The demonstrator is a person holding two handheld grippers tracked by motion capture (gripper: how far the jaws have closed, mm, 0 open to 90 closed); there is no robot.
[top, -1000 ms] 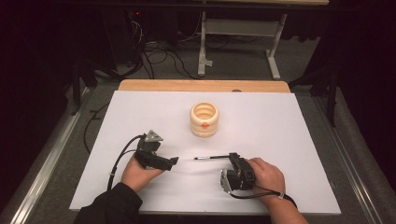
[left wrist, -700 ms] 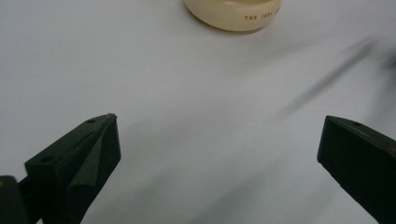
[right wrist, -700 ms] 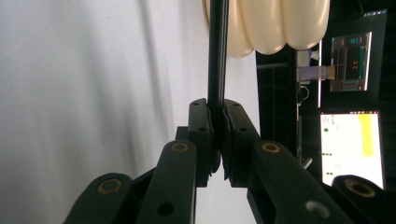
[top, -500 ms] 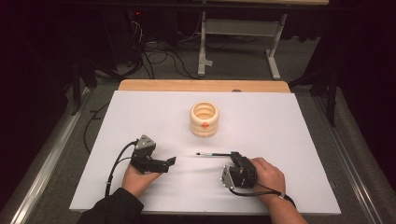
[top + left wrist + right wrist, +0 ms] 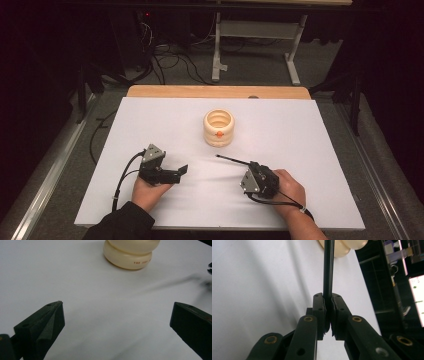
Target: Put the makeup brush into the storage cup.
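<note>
Right gripper (image 5: 328, 312) clamps black pen (image 5: 328, 267); left gripper (image 5: 117, 322) spread wide, empty.

The high view looks forward and down on the white table (image 5: 310, 150) from far. The left gripper view sits low and near the surface, facing the cream holder (image 5: 130, 255). The right gripper view also faces this holder (image 5: 342, 250), very close along its jaws.

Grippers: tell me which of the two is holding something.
The right gripper: its jaws are shut on a thin black rod. The left gripper is open, nothing between its jaws.
</note>
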